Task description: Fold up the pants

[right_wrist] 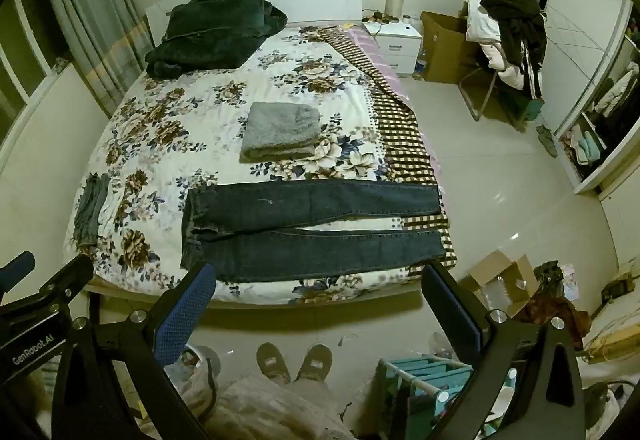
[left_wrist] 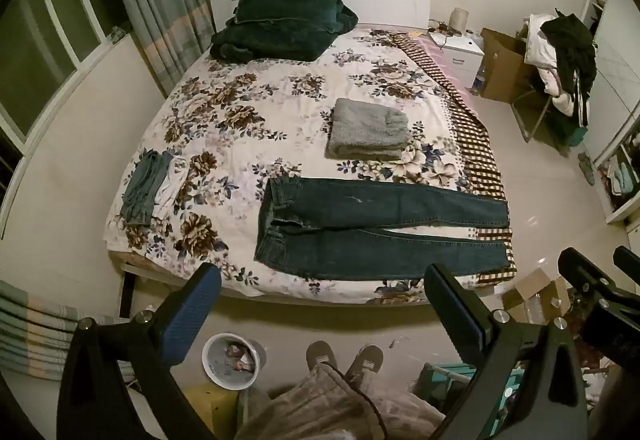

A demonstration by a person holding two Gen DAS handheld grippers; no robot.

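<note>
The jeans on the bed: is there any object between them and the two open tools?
Nothing visible. The jeans lie flat near the bed's front edge, with open air between them and the left tool and the right tool. The folded grey towel lies behind the jeans, not in the path.

Two wrist cameras, both high at the foot of the bed (left_wrist: 280, 112), tilted steeply down.

Left view sits a shade further left, right view further right; each looks along its own fingers (left_wrist: 192, 316) (right_wrist: 184, 316) at the whole bed, well back from it. Shared: jeans (left_wrist: 360, 228) (right_wrist: 304, 228), headboard, and probably the same slippers.
</note>
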